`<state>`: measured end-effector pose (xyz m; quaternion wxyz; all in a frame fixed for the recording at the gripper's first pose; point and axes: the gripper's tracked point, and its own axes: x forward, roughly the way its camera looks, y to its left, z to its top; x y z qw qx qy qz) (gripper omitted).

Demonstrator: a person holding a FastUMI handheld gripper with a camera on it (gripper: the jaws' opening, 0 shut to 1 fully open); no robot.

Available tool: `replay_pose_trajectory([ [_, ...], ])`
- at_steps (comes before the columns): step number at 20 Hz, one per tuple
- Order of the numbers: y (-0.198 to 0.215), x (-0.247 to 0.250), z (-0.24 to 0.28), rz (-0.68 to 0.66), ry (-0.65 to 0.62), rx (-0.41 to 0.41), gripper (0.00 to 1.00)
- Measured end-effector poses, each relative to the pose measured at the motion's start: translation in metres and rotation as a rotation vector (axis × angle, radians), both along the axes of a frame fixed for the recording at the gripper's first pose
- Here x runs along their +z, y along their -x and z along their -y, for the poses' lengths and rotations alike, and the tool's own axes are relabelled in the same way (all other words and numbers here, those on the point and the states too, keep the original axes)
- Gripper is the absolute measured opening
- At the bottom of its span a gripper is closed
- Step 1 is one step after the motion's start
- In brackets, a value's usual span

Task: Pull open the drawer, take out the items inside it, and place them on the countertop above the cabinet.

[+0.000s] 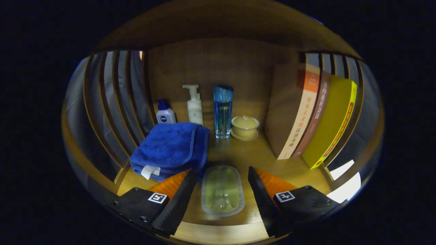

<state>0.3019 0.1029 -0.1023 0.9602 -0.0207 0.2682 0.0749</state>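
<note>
Claw wide open around soap dish

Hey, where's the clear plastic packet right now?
In the gripper view, the clear plastic packet lies flat on the wooden countertop between the open fingers of the hand-held gripper, just right of the folded blue towel.
</note>
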Motion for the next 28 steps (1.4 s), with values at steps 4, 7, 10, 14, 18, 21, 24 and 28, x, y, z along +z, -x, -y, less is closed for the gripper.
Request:
replay_pose_trajectory([
  [4, 0.029, 0.046, -0.009, 0.114, -0.019, 0.060, 0.99],
  [7, 0.055, 0.075, -0.014, 0.185, -0.044, 0.085, 0.99],
  [10, 0.080, 0.096, -0.017, 0.245, -0.079, 0.102, 0.99],
  [14, 0.118, 0.122, -0.024, 0.330, -0.103, 0.126, 0.99],
  [18, 0.158, 0.141, -0.019, 0.399, -0.117, 0.123, 0.99],
  [21, 0.188, 0.139, -0.015, 0.441, -0.115, 0.109, 0.99],
  [24, 0.223, 0.134, -0.011, 0.454, -0.119, 0.099, 0.99],
  [28, 0.266, 0.125, -0.003, 0.452, -0.098, 0.082, 0.99],
])
